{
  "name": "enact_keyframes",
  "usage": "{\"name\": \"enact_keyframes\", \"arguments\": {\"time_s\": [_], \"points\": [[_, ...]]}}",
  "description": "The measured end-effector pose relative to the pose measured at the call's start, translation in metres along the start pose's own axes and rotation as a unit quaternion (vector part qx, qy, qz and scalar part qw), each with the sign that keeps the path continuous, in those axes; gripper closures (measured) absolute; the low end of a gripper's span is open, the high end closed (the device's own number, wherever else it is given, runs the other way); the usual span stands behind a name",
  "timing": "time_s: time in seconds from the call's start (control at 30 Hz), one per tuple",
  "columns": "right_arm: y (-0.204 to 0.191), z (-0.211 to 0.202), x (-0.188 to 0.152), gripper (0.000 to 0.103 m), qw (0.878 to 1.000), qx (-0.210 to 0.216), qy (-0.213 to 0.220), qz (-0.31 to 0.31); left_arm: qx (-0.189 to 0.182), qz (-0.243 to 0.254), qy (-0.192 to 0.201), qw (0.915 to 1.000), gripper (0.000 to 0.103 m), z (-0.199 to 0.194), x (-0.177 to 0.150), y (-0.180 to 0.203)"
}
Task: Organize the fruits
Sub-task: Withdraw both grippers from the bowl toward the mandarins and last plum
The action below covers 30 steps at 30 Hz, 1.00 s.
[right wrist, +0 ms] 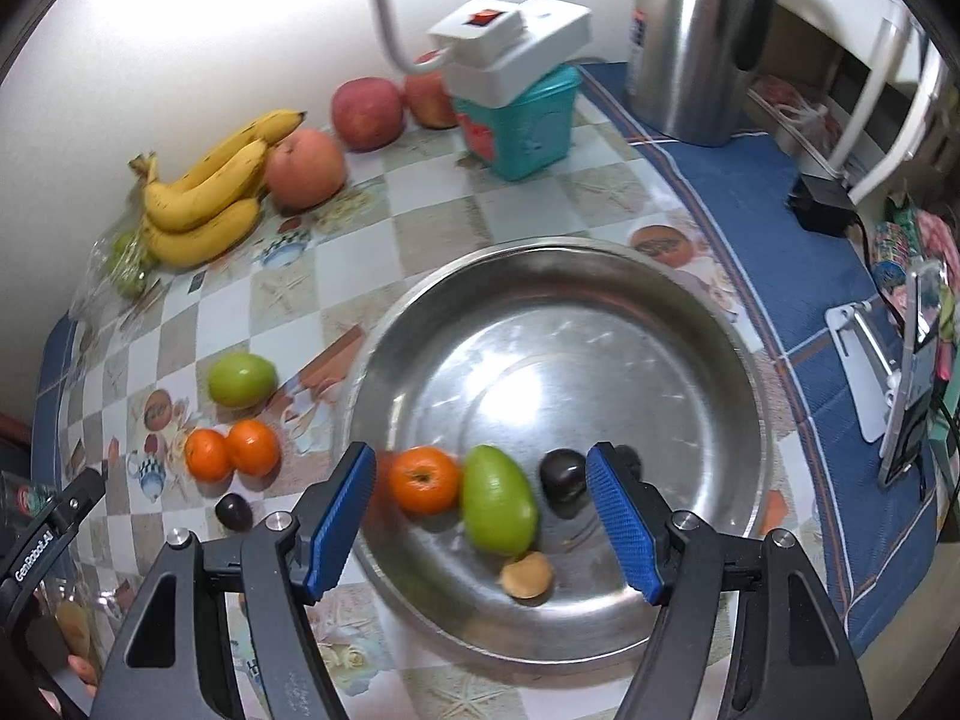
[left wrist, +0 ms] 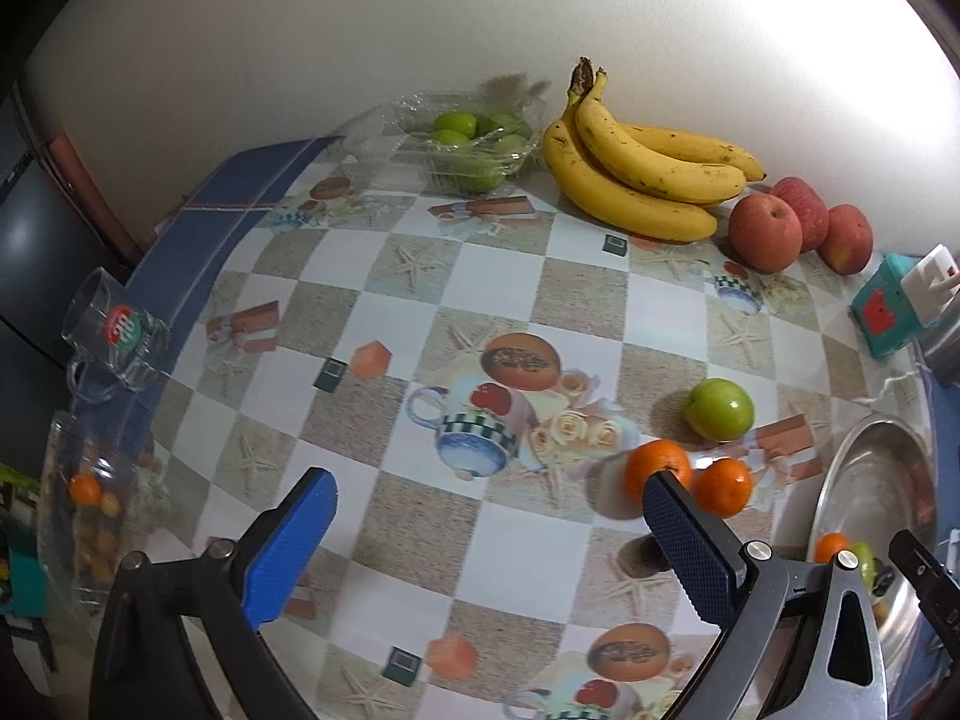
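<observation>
The steel bowl (right wrist: 690,324) holds a green mango (right wrist: 499,501), a tangerine (right wrist: 423,479), a dark plum (right wrist: 563,471) and a small brown fruit (right wrist: 528,576). Above it, the right gripper (right wrist: 480,525) hangs with jaws released; the left gripper (left wrist: 489,546) gapes too, near two tangerines (left wrist: 720,483) on the table.

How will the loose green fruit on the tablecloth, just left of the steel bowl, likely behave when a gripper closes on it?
The green fruit looks round and glossy, so it may roll on the flat tablecloth if nudged off-centre. Its smooth skin could slip between the pads. It seems firm rather than soft. The right gripper, open, is over the steel bowl, not yet near it.
</observation>
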State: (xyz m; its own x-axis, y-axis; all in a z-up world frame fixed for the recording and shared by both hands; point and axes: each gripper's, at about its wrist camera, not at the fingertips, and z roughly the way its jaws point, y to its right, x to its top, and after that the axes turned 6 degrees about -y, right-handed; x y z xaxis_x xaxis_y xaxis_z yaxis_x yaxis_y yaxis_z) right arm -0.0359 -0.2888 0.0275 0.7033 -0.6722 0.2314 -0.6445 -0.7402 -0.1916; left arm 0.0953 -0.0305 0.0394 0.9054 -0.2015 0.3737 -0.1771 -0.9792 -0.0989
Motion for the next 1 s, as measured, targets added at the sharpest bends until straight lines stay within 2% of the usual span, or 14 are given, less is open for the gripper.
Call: {"name": "enact_keyframes", "arguments": {"time_s": [0.13,0.5,1.0], "points": [[-0.018,0.003,-0.004,0.03,1.0,0.004,-0.006,-0.021,0.015,0.007,0.005,0.9999,0.0,-0.001,0.001,-0.006],[-0.077,0.01,-0.02,0.03,0.995,0.035,-0.025,-0.089,0.02,-0.011,0.002,0.9997,0.0,0.003,0.004,-0.031],[-0.126,0.02,-0.03,0.03,0.99,0.059,-0.04,-0.125,0.007,-0.034,-0.008,0.9994,0.0,0.01,0.008,-0.053]]}}
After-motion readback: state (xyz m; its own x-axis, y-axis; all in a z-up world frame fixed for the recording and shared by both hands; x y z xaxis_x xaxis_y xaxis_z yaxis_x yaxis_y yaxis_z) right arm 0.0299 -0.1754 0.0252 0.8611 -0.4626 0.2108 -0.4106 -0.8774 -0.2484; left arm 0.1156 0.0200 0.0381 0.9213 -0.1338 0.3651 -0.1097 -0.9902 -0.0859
